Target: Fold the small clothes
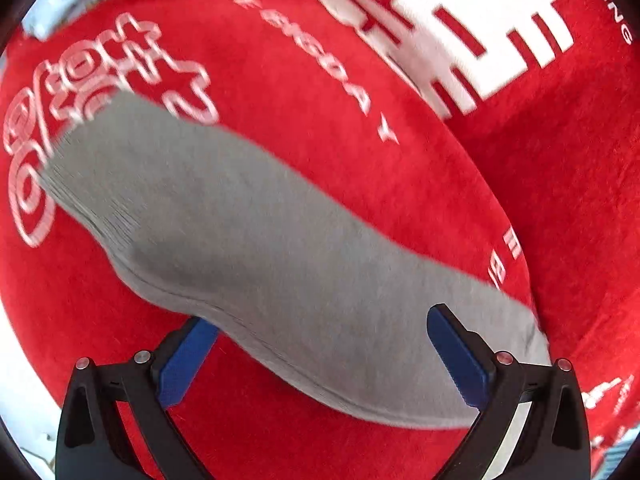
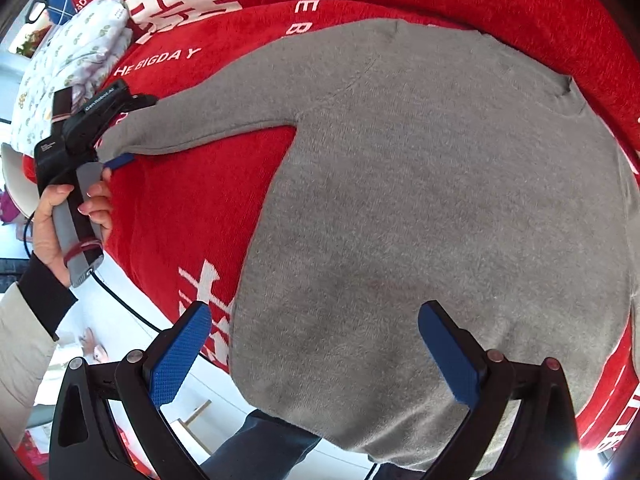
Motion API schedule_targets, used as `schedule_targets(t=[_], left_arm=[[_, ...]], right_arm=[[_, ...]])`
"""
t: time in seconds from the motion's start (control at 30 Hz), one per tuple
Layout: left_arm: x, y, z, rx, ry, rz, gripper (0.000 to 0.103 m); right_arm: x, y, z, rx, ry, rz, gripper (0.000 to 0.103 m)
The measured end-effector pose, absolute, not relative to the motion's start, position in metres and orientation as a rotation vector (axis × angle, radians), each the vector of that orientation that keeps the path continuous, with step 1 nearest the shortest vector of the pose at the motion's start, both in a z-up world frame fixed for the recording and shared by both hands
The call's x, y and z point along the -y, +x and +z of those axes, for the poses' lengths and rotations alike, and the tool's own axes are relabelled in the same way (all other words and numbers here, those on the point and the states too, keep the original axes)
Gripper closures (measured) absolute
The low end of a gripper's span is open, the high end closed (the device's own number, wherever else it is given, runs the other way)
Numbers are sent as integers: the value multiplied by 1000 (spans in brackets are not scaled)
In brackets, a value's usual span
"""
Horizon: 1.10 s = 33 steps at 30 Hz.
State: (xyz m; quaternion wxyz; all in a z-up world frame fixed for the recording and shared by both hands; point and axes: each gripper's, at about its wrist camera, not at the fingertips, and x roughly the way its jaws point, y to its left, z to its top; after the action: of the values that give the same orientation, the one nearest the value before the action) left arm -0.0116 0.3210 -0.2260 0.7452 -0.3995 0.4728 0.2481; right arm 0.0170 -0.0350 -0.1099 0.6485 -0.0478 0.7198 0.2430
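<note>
The grey sweater (image 2: 420, 208) lies flat on the red printed cloth (image 2: 192, 208); the left gripper (image 1: 320, 364) has its jaws spread astride the sleeve (image 1: 248, 240), the right gripper (image 2: 316, 356) gapes over the hem; pinch the cuff squarely, then carry it inward without dragging the body.

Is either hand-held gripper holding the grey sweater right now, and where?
Neither. The left hand-held gripper is open around the sleeve near its cuff; the right hand-held gripper is open over the grey sweater near its hem.
</note>
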Motion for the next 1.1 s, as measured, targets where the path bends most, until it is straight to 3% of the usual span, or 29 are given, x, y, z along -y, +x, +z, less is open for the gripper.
schedule_targets(t=[0.07,0.1,0.13,0.33,0.57,0.8,0.9,0.97,1.0,1.03,1.1], left_arm=[[-329,-14,-226,-1040,-855,592,51],[-333,-14,-231,-1060,-868,579,83],[-334,-13,-235,-1064,-889,559,97],[-291,3,-194,-1011,-677,457,97],[-136,95,-128,-943,-448,87,97],[33,149,-169,-1111,-379,-161,97],[60,139,-194,-1209,-327,-143,95],[63,127,-202,-1250,-323,-117,69],[60,118,-200,-1247,-319,-92,36],[52,111,-196,-1235,-302,-63,18],[37,93,-184,-1198,-261,-13,16]], right_arm=[[39,17,-109,-1635,-101,537,0],[42,17,-108,-1636,-98,530,0],[46,16,-107,-1634,-95,523,0],[80,23,-101,-1590,-53,478,0],[145,48,-96,-1546,36,377,0],[230,73,-100,-1527,91,213,0],[259,78,-106,-1548,112,153,0],[270,80,-108,-1554,98,128,0],[273,81,-109,-1555,91,126,0],[272,83,-109,-1554,77,130,0],[261,88,-106,-1539,37,160,0]])
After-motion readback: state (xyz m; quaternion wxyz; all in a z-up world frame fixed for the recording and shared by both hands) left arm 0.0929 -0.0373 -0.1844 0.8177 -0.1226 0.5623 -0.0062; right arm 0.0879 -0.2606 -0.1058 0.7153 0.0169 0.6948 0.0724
